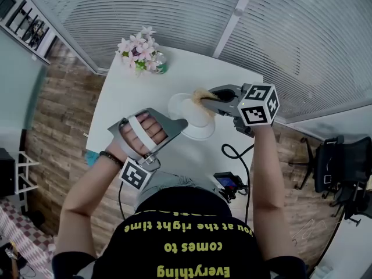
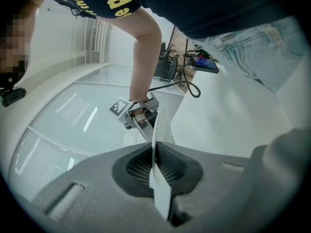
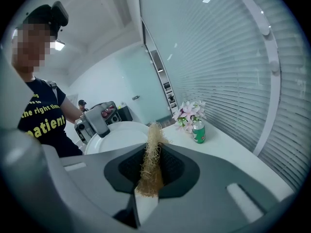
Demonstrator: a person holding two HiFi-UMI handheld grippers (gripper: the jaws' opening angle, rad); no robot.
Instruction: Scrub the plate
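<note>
A white plate (image 1: 196,131) is held tilted over the white table (image 1: 128,97). My left gripper (image 1: 180,122) is shut on the plate's near rim. In the left gripper view the plate (image 2: 161,125) shows edge-on, pinched between the jaws of the left gripper (image 2: 154,161). My right gripper (image 1: 208,97) is shut on a tan fibrous scrubber (image 1: 201,95), which sits at the plate's far edge. The right gripper view shows the scrubber (image 3: 155,137) standing up out of the right gripper (image 3: 151,166), with the plate (image 3: 121,136) and the left gripper (image 3: 96,118) just beyond it.
Pink flowers in a green can (image 1: 143,54) stand at the table's far left corner. A black cable (image 1: 232,153) and a small black device (image 1: 229,183) lie near the table's front edge. An office chair (image 1: 340,164) stands on the floor to the right.
</note>
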